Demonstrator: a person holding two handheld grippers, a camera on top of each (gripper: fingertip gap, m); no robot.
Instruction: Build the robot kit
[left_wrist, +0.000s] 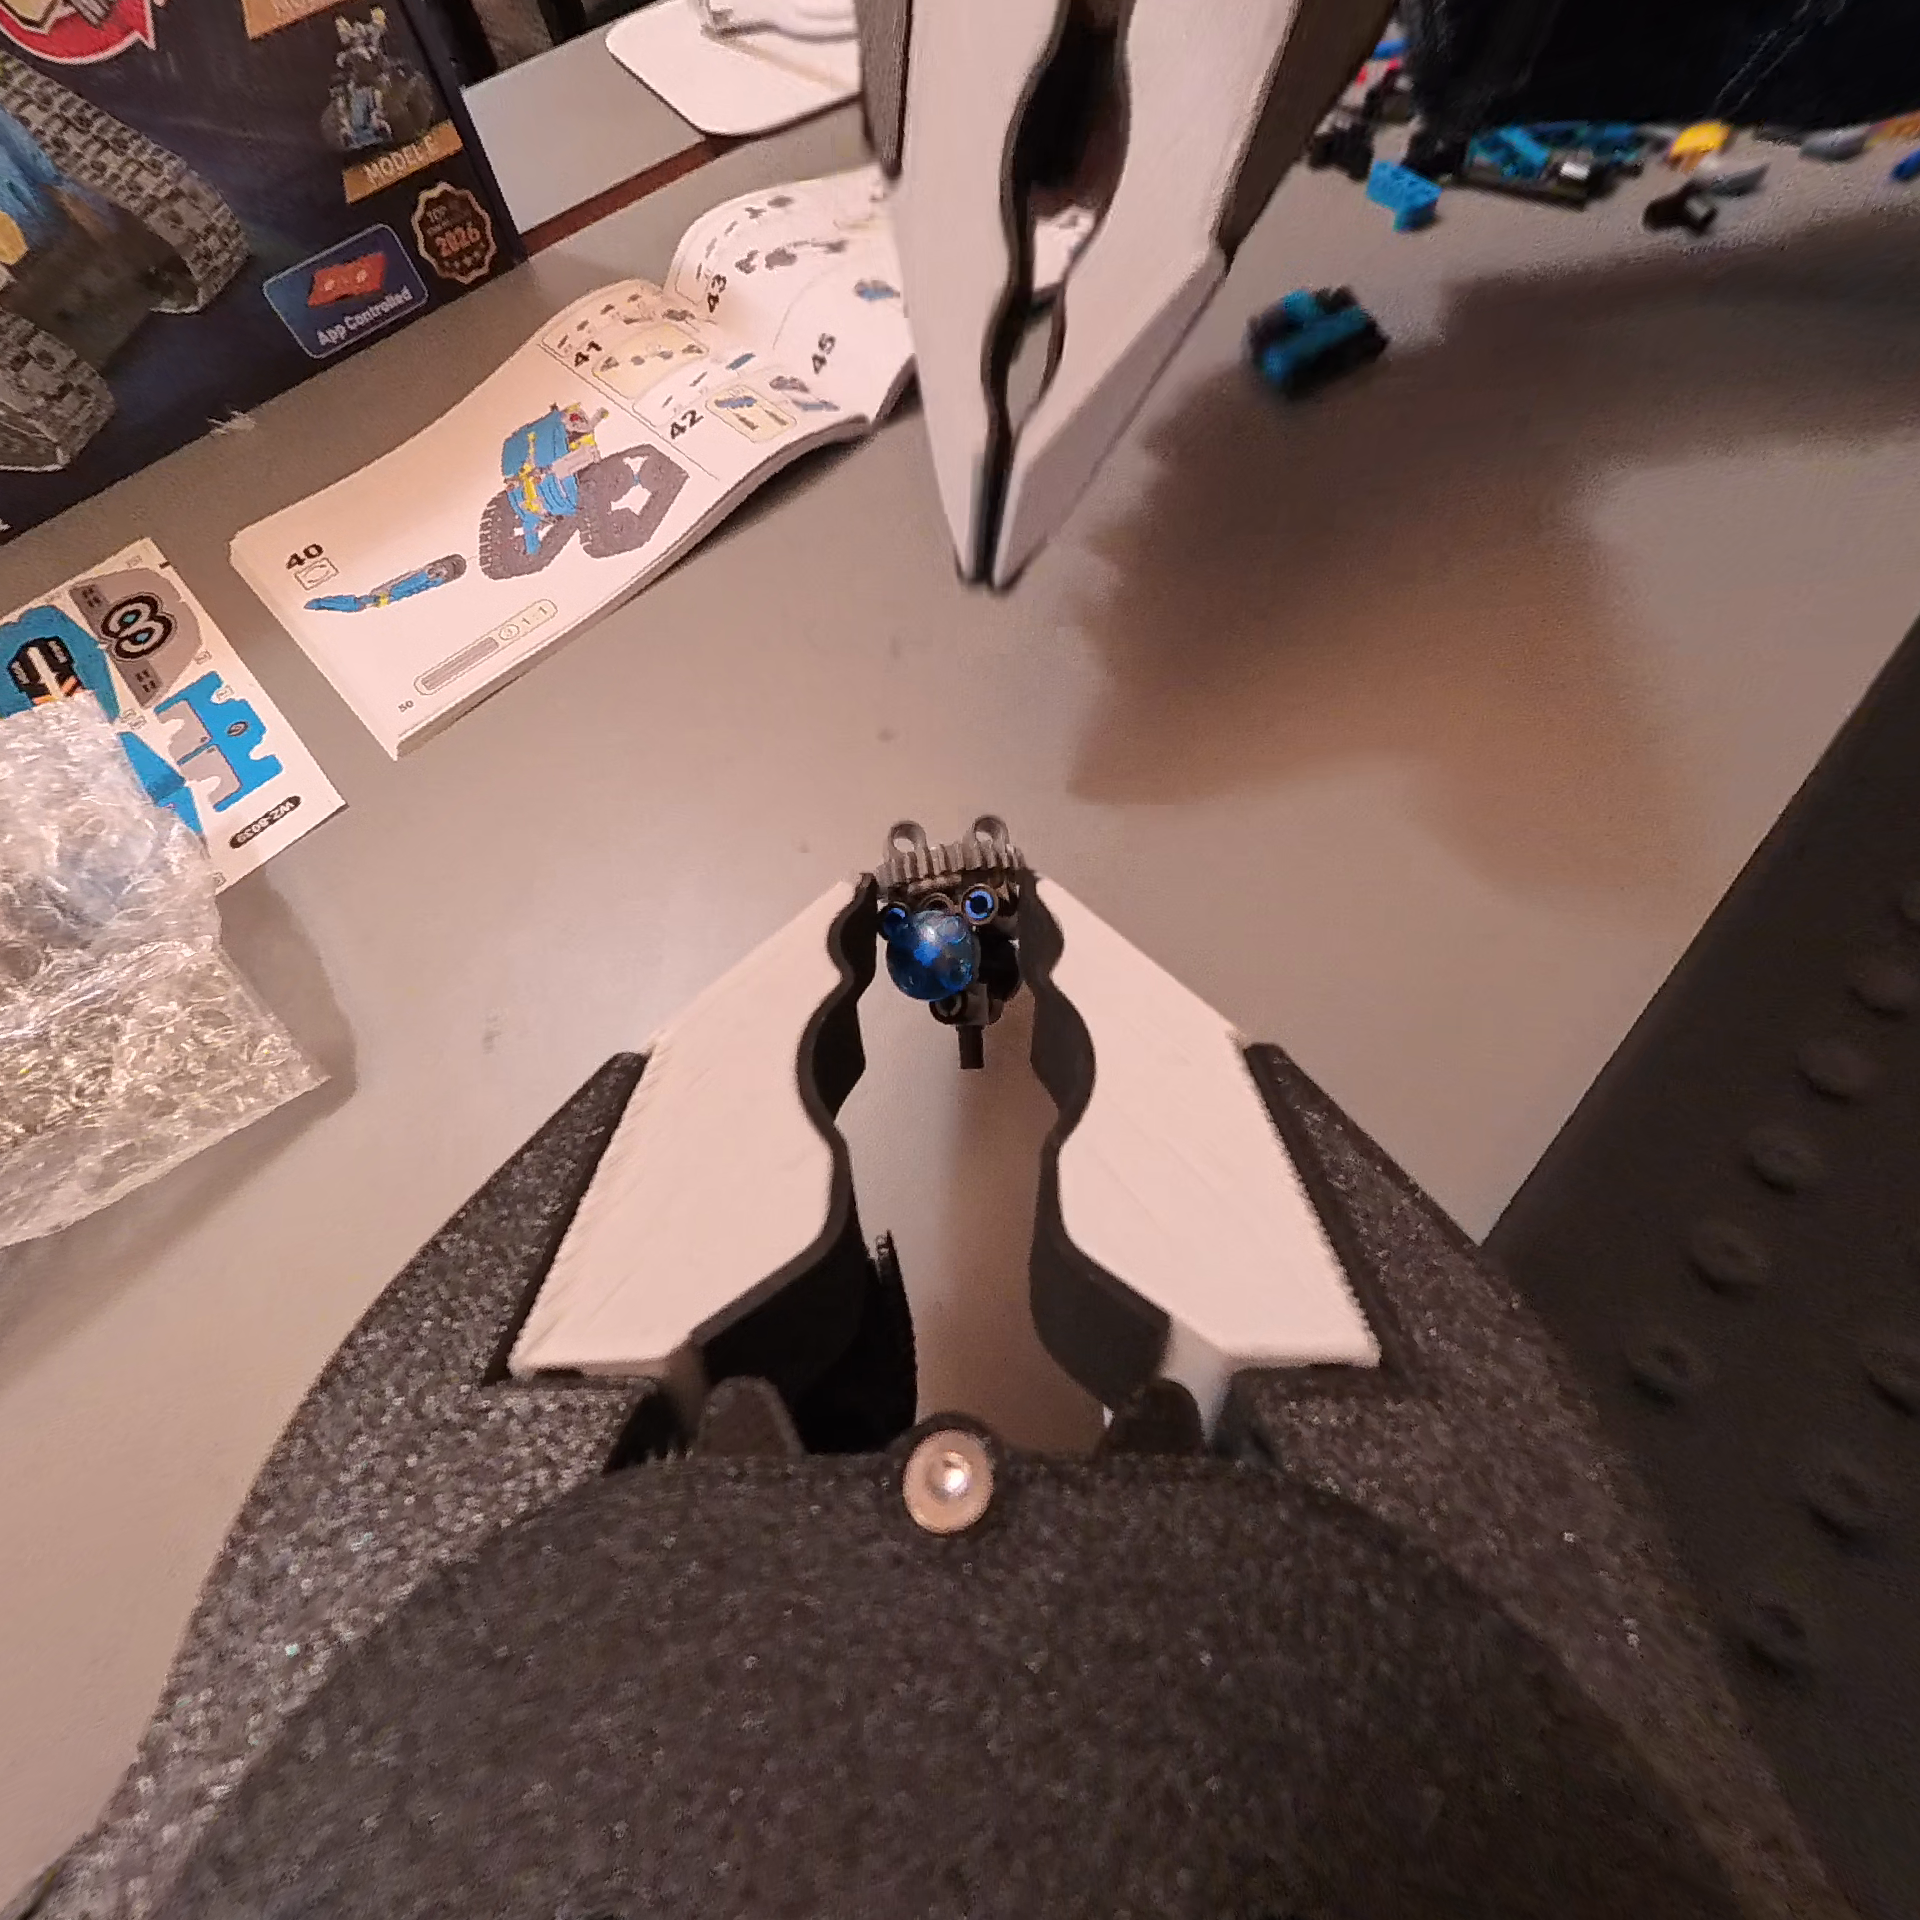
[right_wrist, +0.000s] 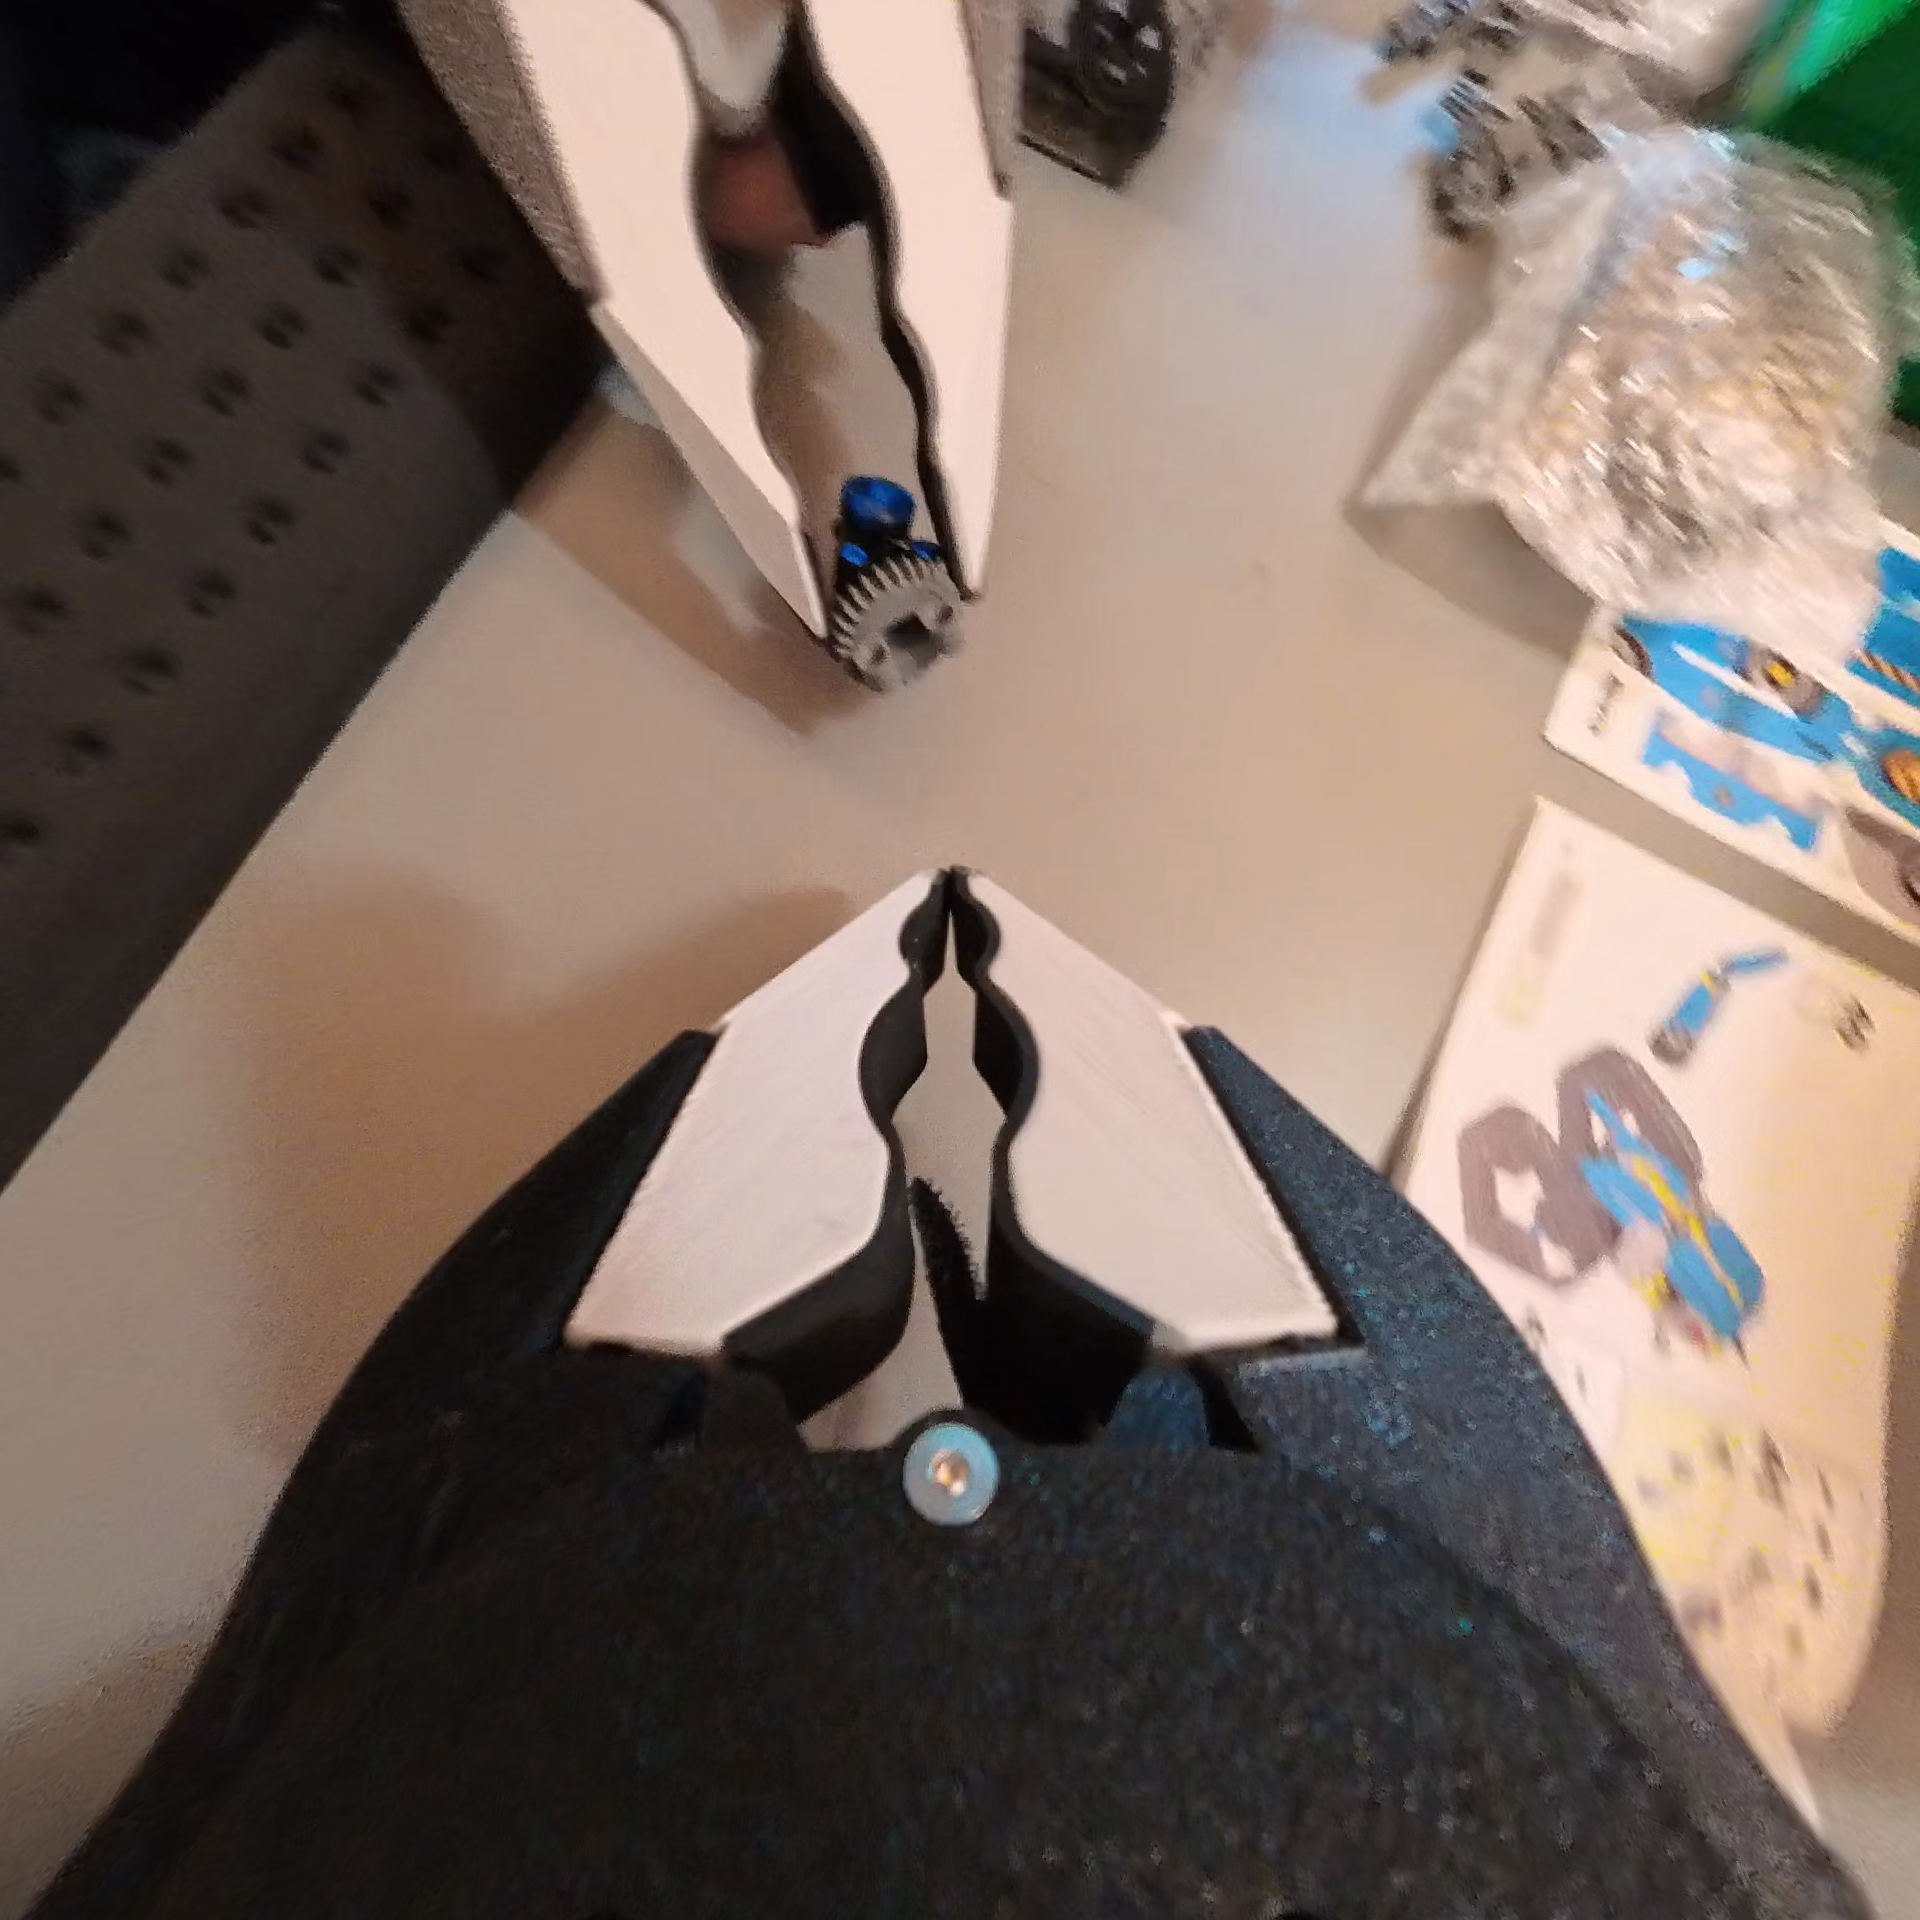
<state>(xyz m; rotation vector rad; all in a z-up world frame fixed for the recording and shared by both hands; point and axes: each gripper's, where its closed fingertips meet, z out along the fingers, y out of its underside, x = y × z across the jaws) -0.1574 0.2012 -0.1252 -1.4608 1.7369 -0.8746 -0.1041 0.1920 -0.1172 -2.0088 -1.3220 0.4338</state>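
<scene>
My left gripper (left_wrist: 951, 894) is shut on a small toy-brick assembly (left_wrist: 930, 956): a grey gear at the tips, black connectors and a clear blue ball behind it. Both pads press its sides, and it hangs just above the grey table (left_wrist: 727, 831). The right wrist view shows the same grasp (right_wrist: 894, 613), with the gear (right_wrist: 902, 636) sticking out past the tips. My right gripper (right_wrist: 951, 878) is shut, pads touching at the tip with nothing showing between them. It hovers over bare table opposite the left one, and also shows in the left wrist view (left_wrist: 987, 577).
An open instruction booklet (left_wrist: 540, 520), a sticker sheet (left_wrist: 177, 707), a crinkled plastic bag (left_wrist: 104, 997) and a dark toy box (left_wrist: 208, 208) lie to the left. Loose blue and black parts (left_wrist: 1314, 338) lie far right. A dark dimpled panel (left_wrist: 1766, 1143) borders the table. About 6 cm separates my left fingertips from my right.
</scene>
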